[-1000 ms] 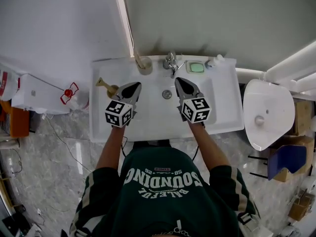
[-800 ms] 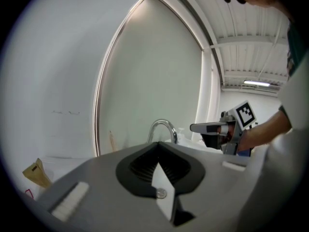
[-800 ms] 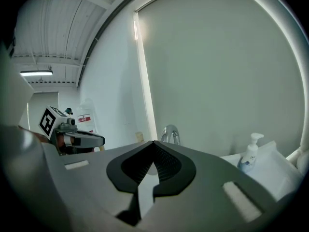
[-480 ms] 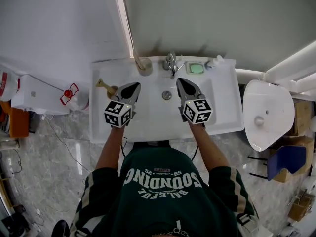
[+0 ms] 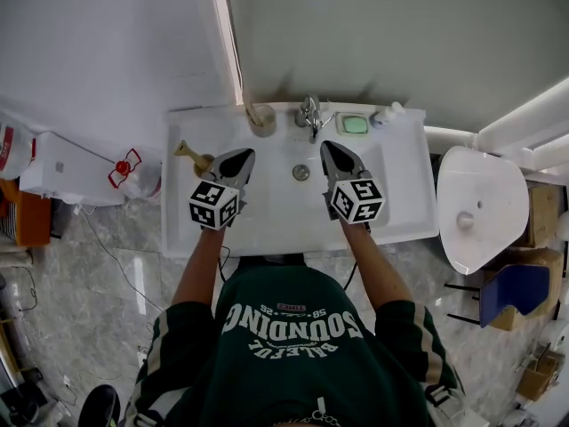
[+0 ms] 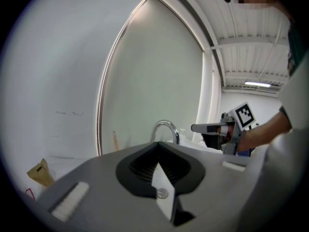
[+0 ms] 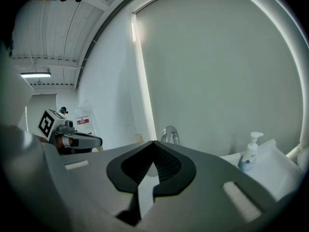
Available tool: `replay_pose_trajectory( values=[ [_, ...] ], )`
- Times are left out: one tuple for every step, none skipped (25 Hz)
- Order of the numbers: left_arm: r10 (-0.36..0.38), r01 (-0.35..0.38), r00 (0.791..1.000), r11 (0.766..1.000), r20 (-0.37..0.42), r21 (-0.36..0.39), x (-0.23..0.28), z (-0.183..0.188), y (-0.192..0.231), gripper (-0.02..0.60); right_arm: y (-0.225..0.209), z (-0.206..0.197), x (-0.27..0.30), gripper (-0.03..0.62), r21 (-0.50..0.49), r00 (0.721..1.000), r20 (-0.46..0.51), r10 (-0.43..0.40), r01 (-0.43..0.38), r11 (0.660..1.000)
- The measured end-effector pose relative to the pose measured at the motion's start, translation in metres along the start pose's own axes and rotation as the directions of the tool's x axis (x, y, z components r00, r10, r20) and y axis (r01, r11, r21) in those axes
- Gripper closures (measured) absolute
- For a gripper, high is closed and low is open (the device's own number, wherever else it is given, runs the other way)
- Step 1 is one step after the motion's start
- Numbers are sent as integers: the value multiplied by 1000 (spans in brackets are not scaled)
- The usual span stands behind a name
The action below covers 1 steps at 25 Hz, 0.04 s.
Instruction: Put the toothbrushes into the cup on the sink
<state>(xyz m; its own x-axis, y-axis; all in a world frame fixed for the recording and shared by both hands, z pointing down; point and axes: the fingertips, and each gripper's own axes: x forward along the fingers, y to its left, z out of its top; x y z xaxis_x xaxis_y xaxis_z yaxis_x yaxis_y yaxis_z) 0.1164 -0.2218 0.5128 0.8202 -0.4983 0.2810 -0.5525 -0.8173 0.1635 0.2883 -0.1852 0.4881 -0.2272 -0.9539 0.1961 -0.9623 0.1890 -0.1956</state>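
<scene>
A tan cup [image 5: 261,119] stands on the white sink's [image 5: 409,194] back rim, left of the faucet, with a thin wooden toothbrush [image 5: 246,102] leaning in it. The same toothbrush [image 6: 116,140] shows as a stick in the left gripper view. A tan wooden piece [image 5: 190,154] rests on the sink's left rim; what it is stays unclear. My left gripper [image 5: 242,156] hovers over the basin's left side, shut and empty. My right gripper [image 5: 327,147] hovers over the basin's right side, also shut and empty. Neither touches the cup.
A chrome faucet [image 5: 308,114] stands at the back centre, with a green soap dish [image 5: 355,123] and a pump bottle [image 5: 388,111] to its right. A drain [image 5: 300,173] lies between the grippers. Another white basin [image 5: 480,203] stands at the right; boxes lie on the floor at the left.
Both grippers hold nearly the same place over the basin; the right one has drifted slightly to the right. Nothing was taken hold of or let go.
</scene>
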Motion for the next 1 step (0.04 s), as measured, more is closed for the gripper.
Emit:
replay_pose_trajectory(
  values=[
    [0, 0, 1000, 1000, 0, 0, -1, 0, 0, 532, 0, 0, 0, 592, 1, 1000, 0, -1, 1, 1000]
  ],
)
